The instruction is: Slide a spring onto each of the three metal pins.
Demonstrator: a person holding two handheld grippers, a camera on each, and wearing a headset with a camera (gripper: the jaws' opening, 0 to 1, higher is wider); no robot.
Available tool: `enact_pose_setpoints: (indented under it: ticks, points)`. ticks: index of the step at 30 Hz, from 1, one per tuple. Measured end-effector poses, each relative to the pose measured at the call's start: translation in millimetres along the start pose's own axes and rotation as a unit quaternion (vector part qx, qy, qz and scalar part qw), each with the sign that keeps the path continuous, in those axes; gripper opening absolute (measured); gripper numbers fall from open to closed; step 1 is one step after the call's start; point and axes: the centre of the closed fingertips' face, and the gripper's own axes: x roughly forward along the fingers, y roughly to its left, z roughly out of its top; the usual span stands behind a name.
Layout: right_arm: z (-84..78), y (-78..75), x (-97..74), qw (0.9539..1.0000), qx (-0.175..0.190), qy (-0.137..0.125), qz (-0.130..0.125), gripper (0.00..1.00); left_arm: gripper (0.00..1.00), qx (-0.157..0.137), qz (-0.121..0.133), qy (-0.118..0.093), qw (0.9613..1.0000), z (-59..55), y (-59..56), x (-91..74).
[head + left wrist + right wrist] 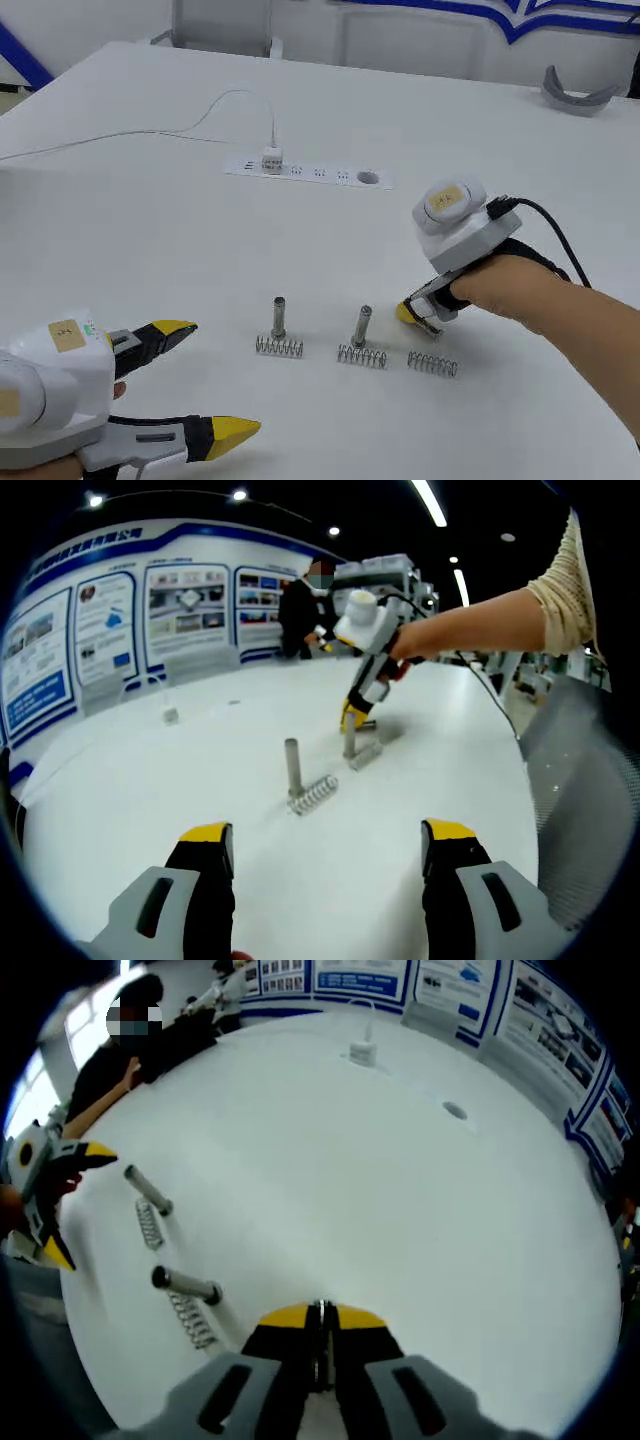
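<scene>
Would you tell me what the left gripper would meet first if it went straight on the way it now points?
Probably the nearest spring, lying ahead of the open left gripper, with an upright pin right behind; depth is hard to judge.

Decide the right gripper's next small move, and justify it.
Probably open the right gripper and lower it over the rightmost coiled metal spring. Its jaws stand shut, that spring lies flat on the white table close beside it, and the two upright grey metal pins stand bare.
</scene>
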Motion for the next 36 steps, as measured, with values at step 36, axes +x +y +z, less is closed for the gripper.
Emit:
enact_pose_setpoints:
  ticks: [36]
  points:
    - [-0.3,6.2,-56.0,0.9885,0.032,-0.146,-0.020,0.09,0.78,0.018,0.009,-0.016,0.9997,20.1,0.6,-5.8]
